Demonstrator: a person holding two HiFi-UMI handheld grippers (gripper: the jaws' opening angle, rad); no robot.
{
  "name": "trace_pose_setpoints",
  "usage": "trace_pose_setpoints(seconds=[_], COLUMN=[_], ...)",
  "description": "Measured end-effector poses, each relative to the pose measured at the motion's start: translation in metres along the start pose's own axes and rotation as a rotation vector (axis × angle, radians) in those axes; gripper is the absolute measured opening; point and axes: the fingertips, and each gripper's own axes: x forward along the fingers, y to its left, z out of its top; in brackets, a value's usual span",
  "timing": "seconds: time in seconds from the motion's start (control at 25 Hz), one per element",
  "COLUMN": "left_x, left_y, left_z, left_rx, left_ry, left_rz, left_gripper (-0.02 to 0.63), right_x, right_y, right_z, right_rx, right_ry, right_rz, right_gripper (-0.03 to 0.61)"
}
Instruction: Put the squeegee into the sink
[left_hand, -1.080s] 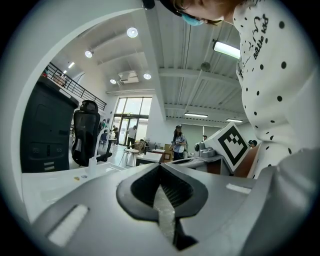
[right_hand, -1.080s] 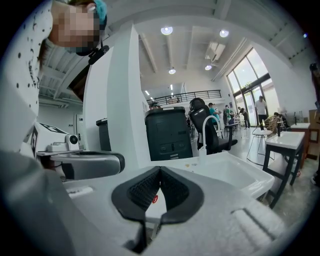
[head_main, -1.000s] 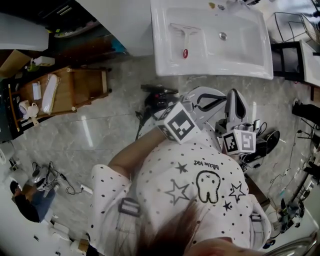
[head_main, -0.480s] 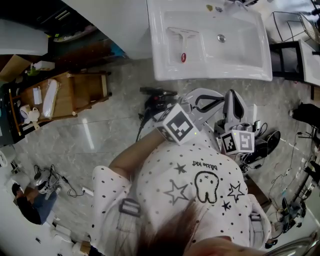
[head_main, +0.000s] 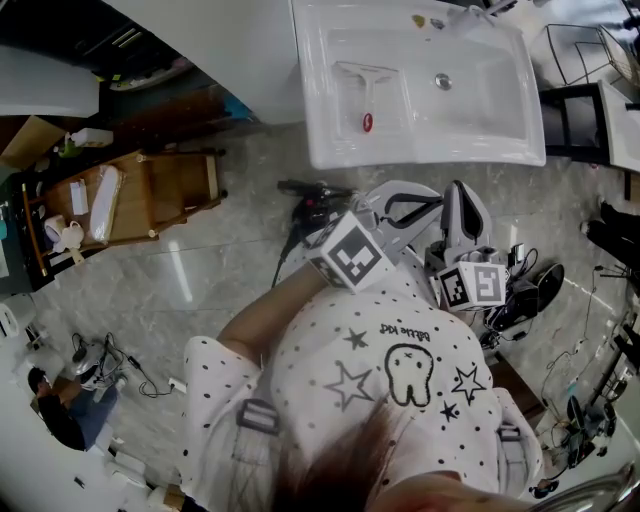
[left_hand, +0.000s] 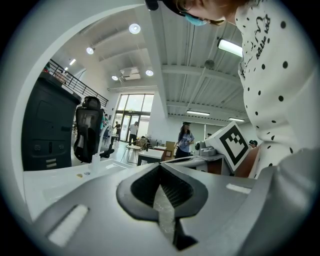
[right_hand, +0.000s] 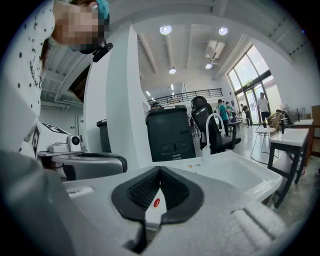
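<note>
A white squeegee (head_main: 367, 88) with a red spot on its handle end lies flat in the left part of the white sink (head_main: 420, 155), at the top of the head view. Both grippers hover close to my body, short of the sink's front edge. My left gripper (head_main: 405, 205) is shut with nothing between its jaws (left_hand: 161, 172). My right gripper (head_main: 462, 200) is likewise shut and empty (right_hand: 160, 175). Through the small gap below its jaws, the squeegee's red spot (right_hand: 156, 202) shows, with the sink basin (right_hand: 240, 172) ahead to the right.
A faucet (right_hand: 216, 127) rises at the sink's far side. A wooden cart (head_main: 140, 195) stands left, a black wire rack (head_main: 585, 50) to the sink's right. Cables and gear (head_main: 310, 195) lie on the marble floor. A seated person (head_main: 55, 415) is at lower left.
</note>
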Motion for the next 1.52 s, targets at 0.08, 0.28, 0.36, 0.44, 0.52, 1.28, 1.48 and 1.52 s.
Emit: trace_pose_setpoints(seconds=[0.08, 0.28, 0.36, 0.44, 0.52, 1.28, 1.48, 1.52], left_x=[-0.001, 0.0, 0.001, 0.003, 0.003, 0.007, 0.006, 0.005], left_y=[0.001, 0.001, 0.003, 0.001, -0.005, -0.01, -0.008, -0.008], left_z=[0.0, -0.009, -0.009, -0.011, -0.012, -0.009, -0.007, -0.007], left_rx=[-0.005, -0.044, -0.038, -0.028, -0.017, 0.002, 0.007, 0.008], left_ry=[0.0, 0.002, 0.021, 0.035, 0.041, 0.026, 0.022, 0.024], left_rz=[-0.002, -0.019, -0.007, -0.013, -0.033, -0.029, -0.018, -0.016], left_gripper=[0.002, 0.002, 0.002, 0.002, 0.002, 0.002, 0.002, 0.002], right_x=[0.001, 0.002, 0.001, 0.001, 0.001, -0.001, -0.002, -0.002], right_y=[0.0, 0.001, 0.001, 0.003, 0.004, 0.0, 0.0, 0.0], right_z=[-0.001, -0.001, 0.0, 0.0, 0.0, 0.003, 0.003, 0.004], right_rx=[0.003, 0.012, 0.014, 0.012, 0.008, -0.003, -0.005, -0.005], right_ry=[0.001, -0.001, -0.003, -0.005, -0.005, -0.016, -0.021, -0.022], right_rz=[-0.002, -0.004, -0.002, 0.001, 0.004, 0.022, 0.019, 0.019], right_gripper=[-0.002, -0.002, -0.002, -0.002, -0.002, -0.002, -0.002, -0.002])
